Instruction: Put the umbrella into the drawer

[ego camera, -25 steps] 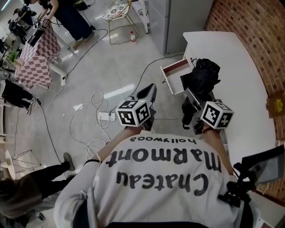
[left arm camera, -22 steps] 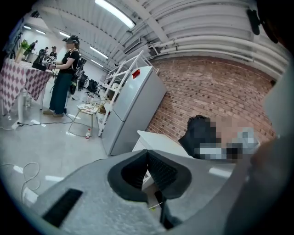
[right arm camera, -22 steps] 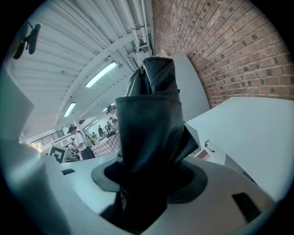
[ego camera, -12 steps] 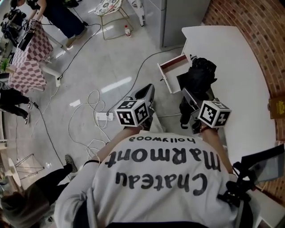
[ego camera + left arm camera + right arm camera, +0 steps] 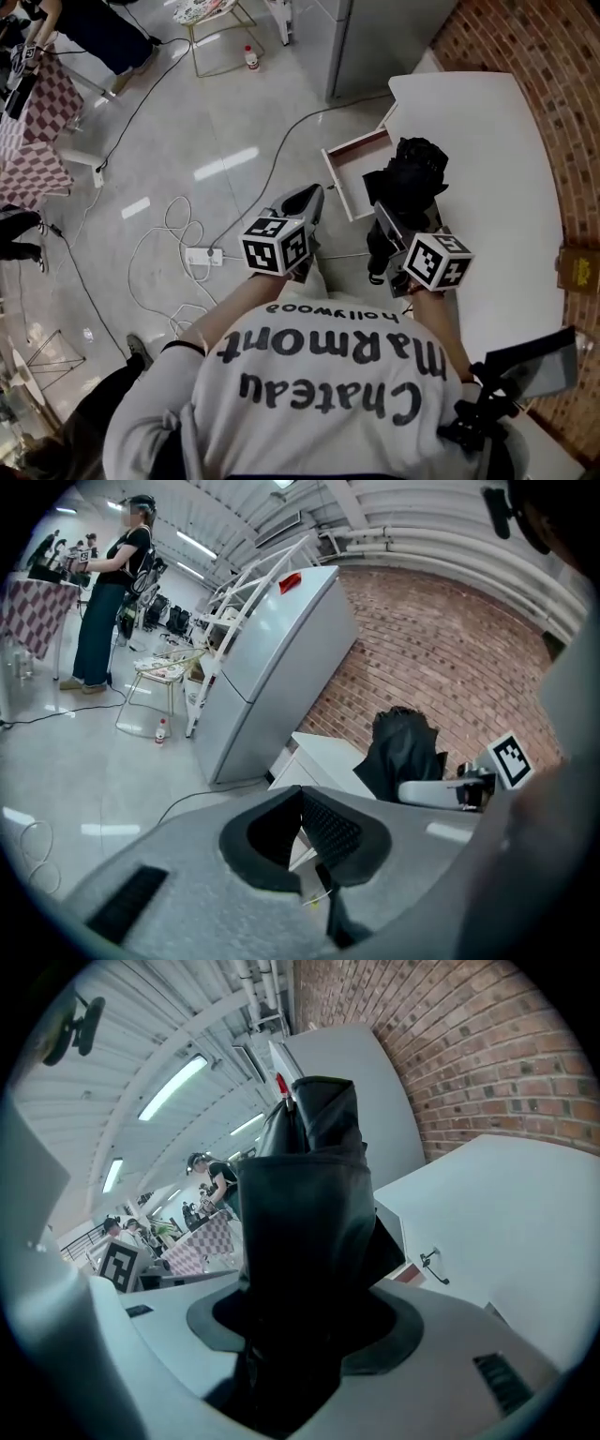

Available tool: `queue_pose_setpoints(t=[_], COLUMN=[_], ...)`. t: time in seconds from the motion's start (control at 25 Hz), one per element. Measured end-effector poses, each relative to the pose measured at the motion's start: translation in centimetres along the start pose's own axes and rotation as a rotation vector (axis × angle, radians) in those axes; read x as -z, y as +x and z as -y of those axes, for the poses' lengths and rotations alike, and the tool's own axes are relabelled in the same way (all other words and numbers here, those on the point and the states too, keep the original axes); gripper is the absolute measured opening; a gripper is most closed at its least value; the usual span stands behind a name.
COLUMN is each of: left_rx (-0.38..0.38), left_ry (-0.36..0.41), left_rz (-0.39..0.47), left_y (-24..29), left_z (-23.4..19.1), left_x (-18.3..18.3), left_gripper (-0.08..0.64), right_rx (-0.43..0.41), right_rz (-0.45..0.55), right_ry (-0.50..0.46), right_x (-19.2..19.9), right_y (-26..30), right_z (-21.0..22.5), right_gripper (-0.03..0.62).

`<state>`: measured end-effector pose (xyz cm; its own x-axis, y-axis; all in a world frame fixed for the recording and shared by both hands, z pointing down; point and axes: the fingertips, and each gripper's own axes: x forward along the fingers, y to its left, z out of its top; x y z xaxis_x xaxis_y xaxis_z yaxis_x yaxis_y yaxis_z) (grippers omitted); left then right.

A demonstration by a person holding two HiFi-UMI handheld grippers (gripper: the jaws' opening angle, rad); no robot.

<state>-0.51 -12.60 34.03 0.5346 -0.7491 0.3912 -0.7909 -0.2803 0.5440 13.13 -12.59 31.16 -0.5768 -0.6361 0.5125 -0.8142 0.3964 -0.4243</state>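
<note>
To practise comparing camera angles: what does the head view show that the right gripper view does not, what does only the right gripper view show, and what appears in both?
Only the head view: the power strip and cables on the floor, and the person's printed shirt.
Only the right gripper view: the ceiling lights overhead.
Both: the black umbrella clamped in the right gripper, the white cabinet top and the brick wall.

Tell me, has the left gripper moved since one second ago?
Yes. In the head view the left gripper now stands farther right of the power strip on the floor, slightly nearer the open drawer.
</note>
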Motion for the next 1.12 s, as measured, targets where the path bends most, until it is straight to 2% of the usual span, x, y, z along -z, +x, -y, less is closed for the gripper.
queue_pose_setpoints(t=[0.2, 0.36, 0.52, 0.64, 0.8, 1.0, 1.12], left_rx=[0.010, 0.031, 0.016, 0.026, 0.065, 0.113, 0.150], left_ry=[0.030, 0.021, -0.013, 0.020, 0.049, 0.097, 0.086], left_rz=[-0.065, -0.130, -0.200, -0.250, -0.293, -0.333, -0.343], left_y=[4.9, 8.4, 11.0, 12.5, 15.8, 18.8, 20.3], left_z=[-3.9, -6.8, -9.7, -10.8, -12.5, -12.9, -12.4], left_x=[-1.7, -1.4, -0.6, -0.8, -2.1, -2.0, -1.4], left_gripper=[0.015, 0.015, 0.015, 0.015, 0.015, 0.015, 0.015], right_rx=[0.035, 0.065, 0.088, 0.113, 0.130, 0.140, 0.153], right_rz=[-0.043, -0.079, -0.101, -0.114, -0.159, -0.217, -0.231], right_ry=[-0.003, -0.013, 0.004, 0.021, -0.026, -0.129, -0.128], right_x=[-1.1, -1.3, -1.0, -0.6, -1.0, 0.2, 1.0], right_y=[5.8, 10.3, 13.4, 14.9, 18.5, 20.9, 21.9], right_z=[2.9, 4.7, 6.3, 7.5, 9.4, 10.5, 11.1], right_gripper=[0.239, 0.238, 0.236, 0.236, 0.233, 0.233, 0.233])
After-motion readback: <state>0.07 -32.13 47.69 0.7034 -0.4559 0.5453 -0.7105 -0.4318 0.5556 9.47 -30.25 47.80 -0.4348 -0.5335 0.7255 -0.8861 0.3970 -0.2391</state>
